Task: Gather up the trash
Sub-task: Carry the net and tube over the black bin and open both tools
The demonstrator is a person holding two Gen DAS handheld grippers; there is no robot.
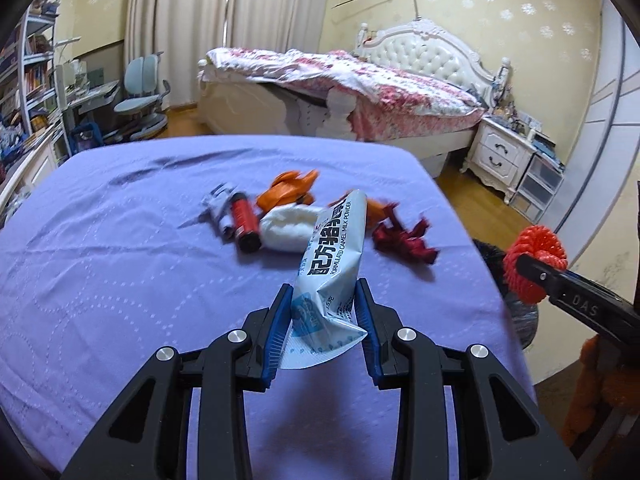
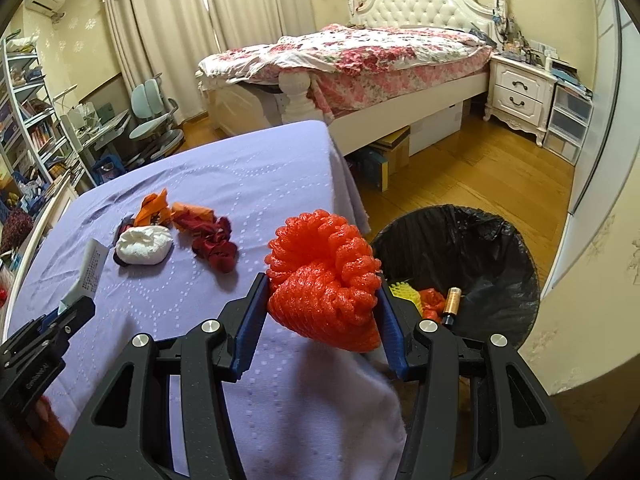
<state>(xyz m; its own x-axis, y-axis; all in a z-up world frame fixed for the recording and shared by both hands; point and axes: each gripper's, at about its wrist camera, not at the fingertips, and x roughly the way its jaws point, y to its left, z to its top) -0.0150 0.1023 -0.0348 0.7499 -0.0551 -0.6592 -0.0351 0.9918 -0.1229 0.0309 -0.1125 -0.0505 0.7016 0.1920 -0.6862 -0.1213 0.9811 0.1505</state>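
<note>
My left gripper (image 1: 322,300) is shut on a pale blue milk powder sachet (image 1: 334,256), lifted above the purple tablecloth (image 1: 120,280). That sachet (image 2: 90,270) also shows at the left of the right wrist view. My right gripper (image 2: 322,296) is shut on an orange-red foam net (image 2: 324,276), near the table's right edge beside the bin (image 2: 480,248). The same foam net (image 1: 534,262) appears at the right of the left wrist view. On the cloth lie a white wad (image 1: 288,226), orange scraps (image 1: 286,190), dark red scraps (image 1: 404,240), a red cylinder (image 1: 245,220) and a grey wrapper (image 1: 220,210).
The black-lined bin stands on the wooden floor right of the table and holds a battery (image 2: 452,304), yellow netting (image 2: 402,290) and orange scraps. A bed (image 2: 360,64), a nightstand (image 2: 520,92), a desk chair (image 2: 154,114) and bookshelves (image 2: 28,120) lie beyond.
</note>
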